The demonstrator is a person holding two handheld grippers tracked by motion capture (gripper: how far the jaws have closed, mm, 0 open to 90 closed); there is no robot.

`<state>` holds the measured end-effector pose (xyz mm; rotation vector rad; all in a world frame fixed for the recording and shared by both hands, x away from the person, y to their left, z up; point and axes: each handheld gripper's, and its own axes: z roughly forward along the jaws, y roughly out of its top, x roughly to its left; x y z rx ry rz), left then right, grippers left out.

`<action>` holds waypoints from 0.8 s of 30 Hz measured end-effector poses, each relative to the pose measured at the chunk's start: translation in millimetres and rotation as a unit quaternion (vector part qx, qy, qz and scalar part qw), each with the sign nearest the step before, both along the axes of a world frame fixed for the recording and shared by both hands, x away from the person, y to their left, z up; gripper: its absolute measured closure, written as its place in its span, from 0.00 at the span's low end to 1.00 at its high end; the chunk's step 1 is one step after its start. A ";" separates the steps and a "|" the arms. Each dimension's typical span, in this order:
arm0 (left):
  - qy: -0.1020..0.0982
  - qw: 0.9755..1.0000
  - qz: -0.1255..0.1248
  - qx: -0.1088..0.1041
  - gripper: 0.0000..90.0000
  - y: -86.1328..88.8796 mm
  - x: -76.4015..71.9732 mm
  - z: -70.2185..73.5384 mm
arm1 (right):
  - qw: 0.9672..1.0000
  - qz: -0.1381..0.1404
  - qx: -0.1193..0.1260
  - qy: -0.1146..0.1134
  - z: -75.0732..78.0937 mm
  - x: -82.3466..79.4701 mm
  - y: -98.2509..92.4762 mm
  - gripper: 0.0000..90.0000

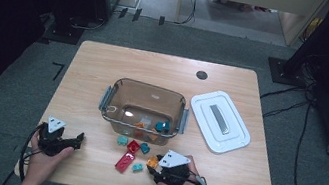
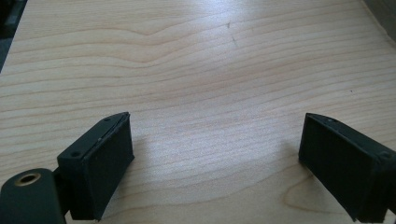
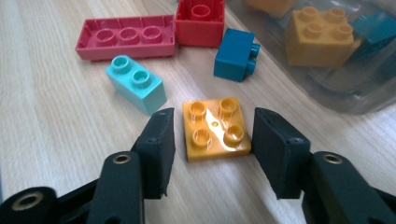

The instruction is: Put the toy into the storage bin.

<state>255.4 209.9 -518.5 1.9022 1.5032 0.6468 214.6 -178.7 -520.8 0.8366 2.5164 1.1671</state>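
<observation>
Black jaws of the left gripper stand wide apart over bare table at the near left, with nothing between them. To its right a cluster of loose bricks lies just in front of the bin: a long red brick, a red square brick, a pale teal brick and a dark teal brick. Next comes the right gripper, whose jaws straddle the flat orange brick on the table; the right pad looks to touch its edge, while a thin gap remains at the left, so it is not yet clamped. Several bricks already lie in the bin, so the sorting seems about half done, with these five left outside. The white lid lies off, just right of the bin. The high view gives the whole layout and the lid; the right gripper view alone makes clear the studs and the gap at the pad.
</observation>
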 end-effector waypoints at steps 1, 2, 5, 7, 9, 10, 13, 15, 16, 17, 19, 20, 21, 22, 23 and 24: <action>0.000 1.000 0.000 0.000 0.11 0.0 0.0 0.0 | 1.000 -0.001 -0.001 -0.003 0.0 -0.1 0.8 0.60; 0.000 1.000 0.000 0.000 0.11 0.0 0.0 0.0 | 1.000 -0.001 -0.001 -0.004 0.0 -0.4 1.2 0.61; 0.000 1.000 0.000 0.000 0.11 0.0 0.0 0.0 | 1.000 -0.002 -0.001 -0.006 0.1 -1.8 1.2 0.66; 0.000 1.000 0.000 0.000 0.11 0.0 0.0 0.0 | 1.000 -0.005 -0.003 -0.005 0.7 -2.3 1.1 0.67; 0.000 1.000 0.000 0.000 0.11 0.0 0.0 0.0 | 1.000 -0.012 0.001 0.003 1.4 -1.3 -0.5 0.67; 0.000 1.000 0.000 0.000 0.11 0.0 0.0 0.0 | 1.000 -0.017 0.005 0.007 1.7 -0.5 -2.3 0.67; 0.000 1.000 0.000 0.000 0.11 0.0 0.0 0.0 | 0.999 -0.034 0.015 0.013 5.6 2.0 -11.9 0.67; 0.000 1.000 0.000 0.000 0.11 0.0 0.0 0.0 | 0.999 -0.039 0.018 0.015 7.5 2.3 -14.7 0.67; 0.000 1.000 0.000 0.000 0.11 0.0 0.0 0.0 | 0.999 -0.044 0.021 0.015 10.1 2.9 -18.5 0.67; 0.000 1.000 0.000 0.000 0.11 0.0 0.0 0.0 | 0.998 -0.050 0.024 0.016 12.2 3.3 -21.6 0.67; 0.000 1.000 0.000 0.000 0.11 0.0 0.0 0.0 | 0.998 -0.059 0.027 0.016 16.1 4.5 -28.2 0.67; 0.000 1.000 0.000 0.000 0.11 0.0 0.0 0.0 | 0.997 -0.064 0.029 0.016 18.1 5.0 -31.6 0.67; 0.000 1.000 0.000 0.000 0.11 0.0 0.0 0.0 | 0.997 -0.067 0.030 0.017 19.7 5.4 -34.3 0.67; 0.000 1.000 0.000 0.000 0.11 0.0 0.0 0.0 | 0.997 -0.074 0.032 0.016 22.4 6.0 -38.8 0.67; 0.000 1.000 0.000 0.000 0.11 0.0 0.0 0.0 | 0.996 -0.079 0.035 0.017 24.6 6.6 -42.5 0.67; 0.000 1.000 0.000 0.000 0.11 0.0 0.0 0.0 | 0.996 -0.084 0.038 0.018 26.9 7.4 -46.2 0.67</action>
